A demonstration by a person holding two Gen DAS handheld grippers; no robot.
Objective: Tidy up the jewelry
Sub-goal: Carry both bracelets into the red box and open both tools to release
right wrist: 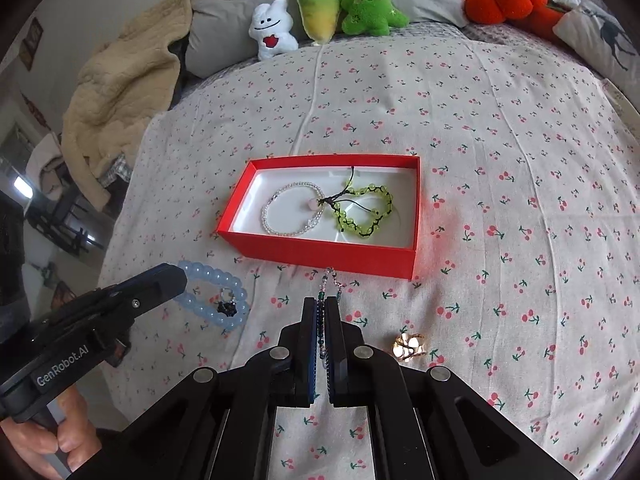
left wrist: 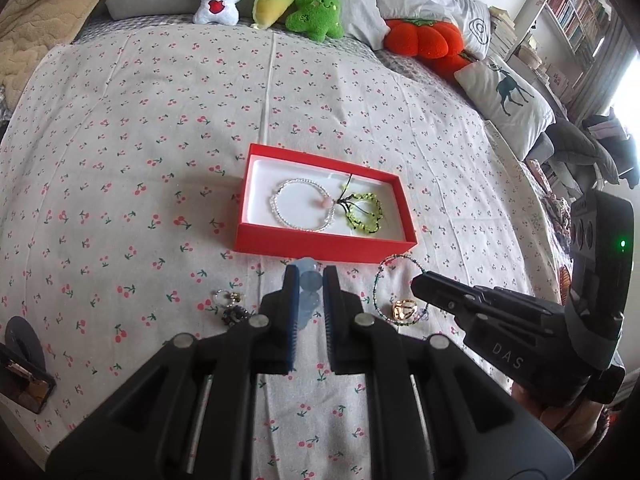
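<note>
- The left gripper (left wrist: 310,280) pinches the pale blue bead bracelet (right wrist: 216,300), jaws a narrow gap apart on its beads; the loop hangs near the sheet just before the box.
- The right gripper (right wrist: 322,308) is pressed nearly together on a thin dark beaded strand (right wrist: 331,280), whose loop trails ahead.
- Both pieces look light and limp; smooth beads may slip, so a grip across 1 or 2 beads seems safest.
- A gold ring (right wrist: 408,346) and a dark charm (left wrist: 234,312) lie loose on the bedsheet (left wrist: 120,160).
- Farther off, the red box (left wrist: 320,246) holds 2 bracelets.
</note>
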